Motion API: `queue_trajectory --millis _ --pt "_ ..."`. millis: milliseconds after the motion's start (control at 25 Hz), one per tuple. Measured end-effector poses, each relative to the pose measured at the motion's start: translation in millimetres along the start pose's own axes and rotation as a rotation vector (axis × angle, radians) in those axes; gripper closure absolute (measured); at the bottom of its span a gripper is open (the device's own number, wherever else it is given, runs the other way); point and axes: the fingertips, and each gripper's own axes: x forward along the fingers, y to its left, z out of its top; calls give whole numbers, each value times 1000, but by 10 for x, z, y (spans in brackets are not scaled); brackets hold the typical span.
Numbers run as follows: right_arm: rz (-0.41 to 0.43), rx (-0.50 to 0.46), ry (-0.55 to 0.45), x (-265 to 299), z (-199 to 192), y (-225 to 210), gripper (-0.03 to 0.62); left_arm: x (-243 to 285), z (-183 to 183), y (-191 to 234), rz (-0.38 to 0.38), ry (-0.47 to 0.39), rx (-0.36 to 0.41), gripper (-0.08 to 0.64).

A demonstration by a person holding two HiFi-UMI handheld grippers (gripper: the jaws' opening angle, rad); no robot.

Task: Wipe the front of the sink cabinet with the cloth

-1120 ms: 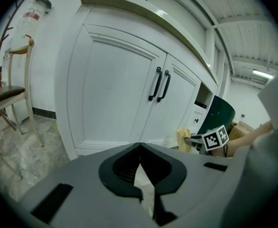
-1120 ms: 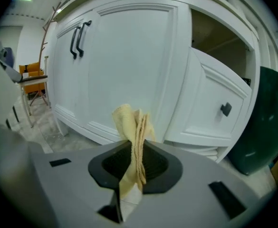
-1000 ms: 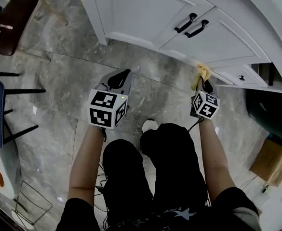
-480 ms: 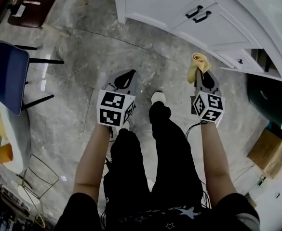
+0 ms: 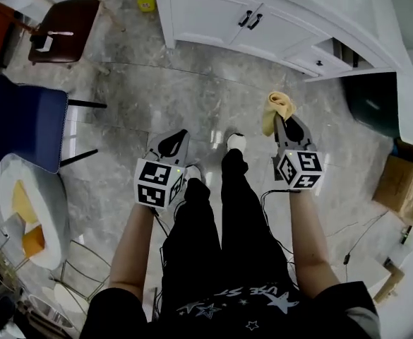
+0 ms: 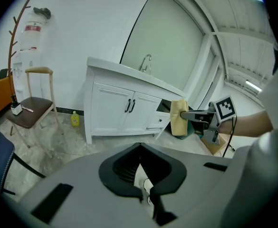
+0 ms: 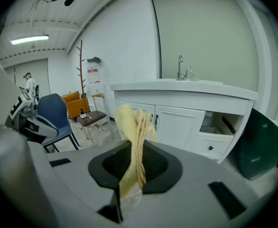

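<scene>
The cloth (image 5: 277, 109) is soft yellow fabric with a slightly rough, towel-like weave. The sink cabinet (image 5: 213, 11), at the top of the frame, has smooth white paint with a dull sheen, and its handles (image 5: 250, 20) are matt black. The floor (image 5: 157, 97) is grey marbled tile, polished and reflecting. The left gripper (image 5: 180, 135) and right gripper (image 5: 285, 122) are matt grey plastic. The faucet (image 7: 180, 68) is bright metal.
</scene>
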Motion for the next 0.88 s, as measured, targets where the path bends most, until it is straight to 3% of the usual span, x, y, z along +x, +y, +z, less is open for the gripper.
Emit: queue_trajectory --millis 400,640,880 --pt "-42 61 -39 -840 268 236 531 -485 326 -750 -53 -25 34 544" --pt "-46 50 -77 -1450 427 74 531 -695 313 -1201 -53 -1 99 545" --pt "-42 37 -128 -2134 439 -202 531 -852 507 -1855 -19 -78 140 543"
